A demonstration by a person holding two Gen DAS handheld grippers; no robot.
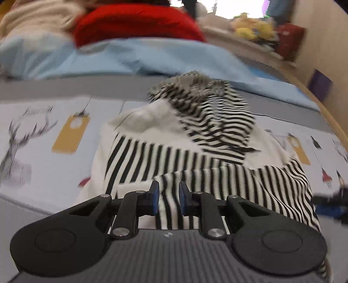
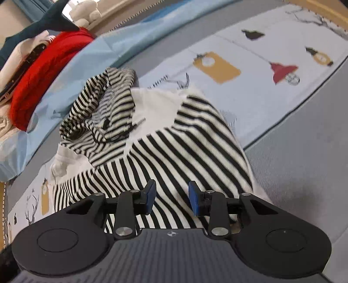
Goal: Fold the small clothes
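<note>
A small black-and-white striped hooded top (image 1: 195, 148) lies crumpled on a printed bed sheet (image 1: 43, 152), its hood bunched at the far end. My left gripper (image 1: 169, 199) is open, its blue pads a small gap apart just above the near striped hem. In the right wrist view the same top (image 2: 174, 139) lies below my right gripper (image 2: 171, 197), which is open with its pads apart over the striped fabric. Neither gripper holds any cloth.
A light blue blanket (image 1: 130, 58) and a red garment (image 1: 134, 24) lie beyond the top. A dark shark plush (image 2: 52, 17) and cream items are at the far left. The grey border (image 2: 304, 163) of the sheet runs on the right. A wooden bed edge (image 1: 332, 122) curves at the right.
</note>
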